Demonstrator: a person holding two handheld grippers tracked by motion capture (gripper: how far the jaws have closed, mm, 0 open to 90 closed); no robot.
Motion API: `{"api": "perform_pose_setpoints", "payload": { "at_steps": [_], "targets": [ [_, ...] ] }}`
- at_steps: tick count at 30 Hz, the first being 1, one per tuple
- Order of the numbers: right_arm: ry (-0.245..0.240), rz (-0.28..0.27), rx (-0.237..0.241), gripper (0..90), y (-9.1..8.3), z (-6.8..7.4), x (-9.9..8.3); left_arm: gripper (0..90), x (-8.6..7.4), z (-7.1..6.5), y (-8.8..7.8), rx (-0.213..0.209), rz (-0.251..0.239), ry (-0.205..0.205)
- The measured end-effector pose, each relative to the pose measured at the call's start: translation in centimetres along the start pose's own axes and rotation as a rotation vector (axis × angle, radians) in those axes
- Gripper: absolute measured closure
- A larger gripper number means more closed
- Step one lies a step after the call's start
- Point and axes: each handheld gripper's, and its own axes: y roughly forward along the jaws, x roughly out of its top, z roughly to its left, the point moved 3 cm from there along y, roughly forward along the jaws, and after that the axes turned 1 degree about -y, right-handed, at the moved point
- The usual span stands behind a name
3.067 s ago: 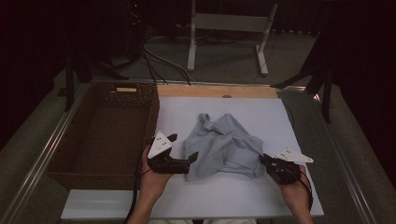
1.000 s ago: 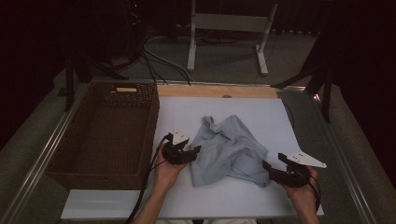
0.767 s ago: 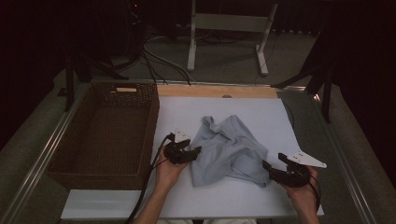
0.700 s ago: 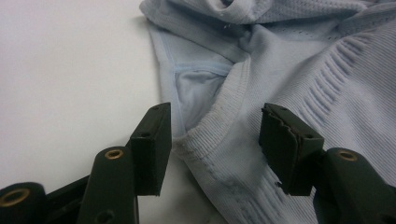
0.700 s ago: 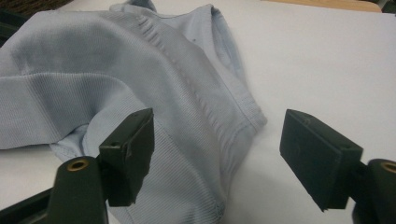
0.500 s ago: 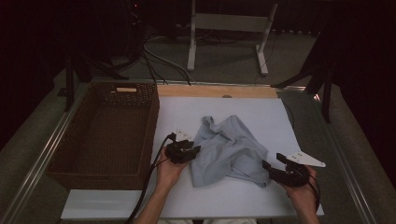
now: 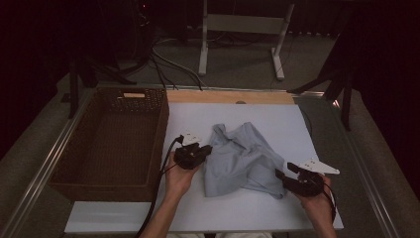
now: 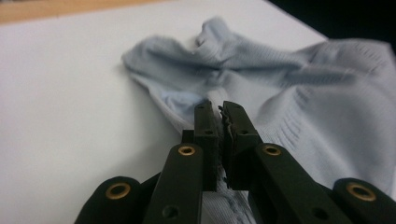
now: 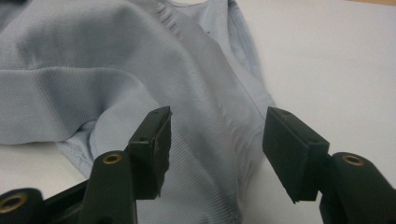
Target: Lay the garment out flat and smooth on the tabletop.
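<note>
White tabletop (image 7: 277,119), dim room behind with a metal stand (image 7: 242,29) and floor cables (image 7: 163,54).

Left gripper (image 8: 219,114): jaws pressed together, having just closed, with a fold of the pale blue garment (image 8: 299,88) pinched between the pads at its near left edge. In the high view this gripper (image 7: 204,150) sits at the cloth's left border, held in the left hand (image 7: 179,176).

Right gripper (image 9: 212,135): jaws apart, half spread and lately narrowing; the ribbed hem of the garment (image 9: 140,60) lies between and under them, pads not pressing it. In the high view it (image 7: 280,174) meets the cloth's lower right corner, held in the right hand (image 7: 317,201).

Garment (image 7: 242,158): crumpled, lying mid-table between both grippers.

Wicker basket (image 7: 64,163): brown, at the table's left, just beside the left hand.
</note>
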Motion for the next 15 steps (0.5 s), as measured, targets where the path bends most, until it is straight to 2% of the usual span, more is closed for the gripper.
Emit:
{"api": "perform_pose_setpoints", "payload": {
  "at_steps": [8, 15],
  "targets": [
    [-0.004, 0.018, -0.007, 40.0, 0.1, 0.0, -0.2, 87.5, 1.6, -0.3, -0.9, -0.005, -0.047, 0.007],
    [-0.001, 0.040, 0.022, 52.8, 0.8, -0.2, -0.2, 87.5, 2.5, -0.5, -1.4, -0.012, -0.062, 0.014]
  ]
}}
